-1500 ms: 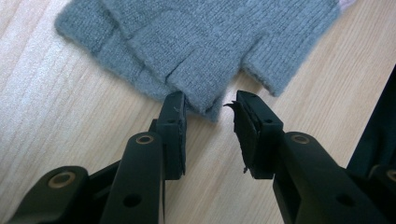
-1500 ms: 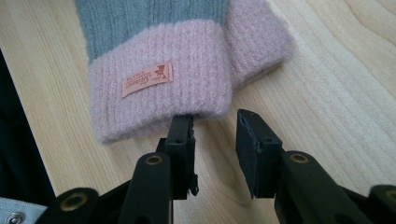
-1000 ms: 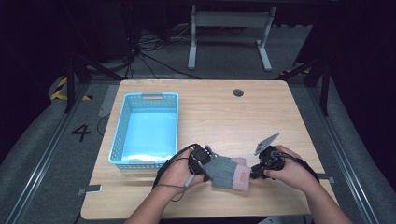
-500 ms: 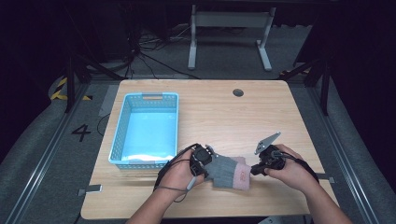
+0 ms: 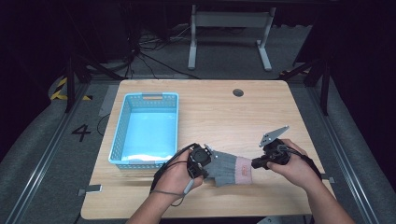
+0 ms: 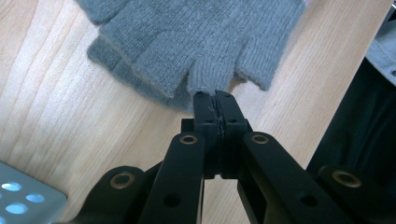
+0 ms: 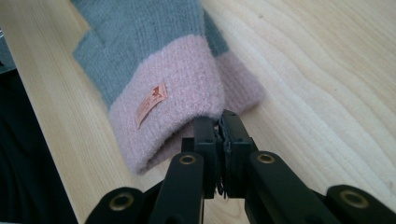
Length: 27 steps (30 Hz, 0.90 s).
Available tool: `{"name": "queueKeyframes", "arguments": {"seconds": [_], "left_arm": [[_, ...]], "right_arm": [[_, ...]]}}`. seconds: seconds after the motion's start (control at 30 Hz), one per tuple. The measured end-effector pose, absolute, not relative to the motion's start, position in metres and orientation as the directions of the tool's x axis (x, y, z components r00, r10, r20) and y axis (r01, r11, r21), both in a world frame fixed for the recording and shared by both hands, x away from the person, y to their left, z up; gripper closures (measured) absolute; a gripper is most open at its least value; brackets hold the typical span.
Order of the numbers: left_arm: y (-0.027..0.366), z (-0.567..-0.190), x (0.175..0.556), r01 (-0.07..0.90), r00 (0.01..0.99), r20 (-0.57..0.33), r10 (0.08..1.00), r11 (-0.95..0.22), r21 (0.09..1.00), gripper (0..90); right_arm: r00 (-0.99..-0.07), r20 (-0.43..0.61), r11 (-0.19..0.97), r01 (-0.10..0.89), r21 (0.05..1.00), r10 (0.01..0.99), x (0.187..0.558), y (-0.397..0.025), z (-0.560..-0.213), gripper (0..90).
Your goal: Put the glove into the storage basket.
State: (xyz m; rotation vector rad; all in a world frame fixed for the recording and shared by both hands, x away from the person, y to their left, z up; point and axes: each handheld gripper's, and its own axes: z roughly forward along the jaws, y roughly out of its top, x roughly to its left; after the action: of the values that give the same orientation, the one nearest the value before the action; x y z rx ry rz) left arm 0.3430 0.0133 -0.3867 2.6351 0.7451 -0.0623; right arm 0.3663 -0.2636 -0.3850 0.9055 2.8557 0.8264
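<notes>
**Glove pinched at both ends, ready to lift**

On the tabletop [image 5: 280, 112], a blue basket [image 5: 122, 135] sits left of a grey fingerless glove [image 5: 227, 167] lying near the front edge. The left gripper [image 6: 214, 97] has its jaws pressed together on a knitted finger stub [image 6: 208, 77]; the right gripper [image 7: 218, 120] pinches the pink cuff [image 7: 182, 79]. The grasp step looks done. The next move likely calls for raising both ends together and carrying the glove leftward over the basket.

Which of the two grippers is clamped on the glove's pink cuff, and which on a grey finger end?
The right gripper pinches the pink cuff of the glove; the left gripper is shut on a grey finger end.
</notes>
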Motion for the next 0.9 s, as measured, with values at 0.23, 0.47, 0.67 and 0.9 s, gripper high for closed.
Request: {"name": "queueKeyframes", "arguments": {"seconds": [0.23, 0.47, 0.67, 0.9], "left_arm": [[0.012, -0.386, 0.34, 0.504, 0.862, -0.147, 0.485, -0.785, 0.362, 89.4], [0.009, -0.39, 0.341, 0.503, 0.863, -0.158, 0.479, -0.796, 0.336, 89.4], [0.008, -0.397, 0.345, 0.509, 0.861, -0.171, 0.48, -0.799, 0.32, 89.4], [0.008, -0.408, 0.354, 0.529, 0.849, -0.189, 0.494, -0.791, 0.307, 89.4]], "right_arm": [[-0.821, 0.121, 0.668, 0.531, 0.521, 0.559, 0.375, -0.262, -0.383, 87.4], [-0.81, 0.127, 0.659, 0.546, 0.517, 0.572, 0.381, -0.259, -0.388, 87.4], [-0.802, 0.137, 0.662, 0.564, 0.494, 0.581, 0.386, -0.258, -0.397, 87.4], [-0.791, 0.146, 0.654, 0.581, 0.485, 0.594, 0.393, -0.258, -0.409, 87.4]]}}
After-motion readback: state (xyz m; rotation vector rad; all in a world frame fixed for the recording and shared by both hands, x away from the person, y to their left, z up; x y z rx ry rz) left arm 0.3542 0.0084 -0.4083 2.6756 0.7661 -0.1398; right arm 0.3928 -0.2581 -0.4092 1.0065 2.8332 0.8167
